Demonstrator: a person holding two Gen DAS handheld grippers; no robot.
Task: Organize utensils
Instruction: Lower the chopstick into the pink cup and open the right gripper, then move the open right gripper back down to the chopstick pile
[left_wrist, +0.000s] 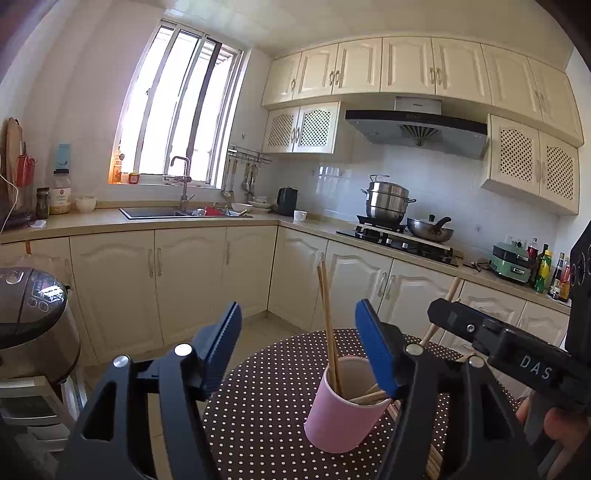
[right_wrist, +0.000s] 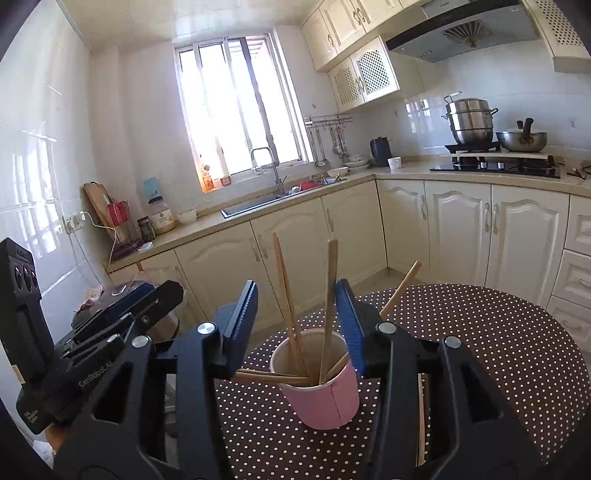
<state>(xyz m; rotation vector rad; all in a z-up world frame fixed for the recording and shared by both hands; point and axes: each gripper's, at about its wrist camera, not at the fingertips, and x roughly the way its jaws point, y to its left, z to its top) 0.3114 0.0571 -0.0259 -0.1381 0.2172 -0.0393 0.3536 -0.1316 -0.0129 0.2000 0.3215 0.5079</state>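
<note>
The pink cup (right_wrist: 320, 384) stands upright on the dotted counter (right_wrist: 498, 350), near its front edge, and it already holds several wooden chopsticks (right_wrist: 288, 295). Some stand steep against the rim, one leans far out to the right, and a few lie almost flat across the mouth of the cup. At least one more chopstick (right_wrist: 421, 417) lies on the counter just beside the cup, partly hidden behind the right gripper (right_wrist: 299, 317).

The fingers of the right gripper are apart, one on each side of the cup's top, and they press on nothing. The left gripper (left_wrist: 299, 347) is also open, rather wide, with the cup in front of its right finger; nothing is between its fingers.

In my judgement the main risk is the cup itself. It looks light, and the long chopsticks make it top-heavy, so a finger that brushes a leaning stick could tip it or push it toward the edge. The flat sticks across the mouth rest loosely and may slip out. The two grippers are also near each other, so they could knock together while reaching for the chopstick on the counter.
</note>
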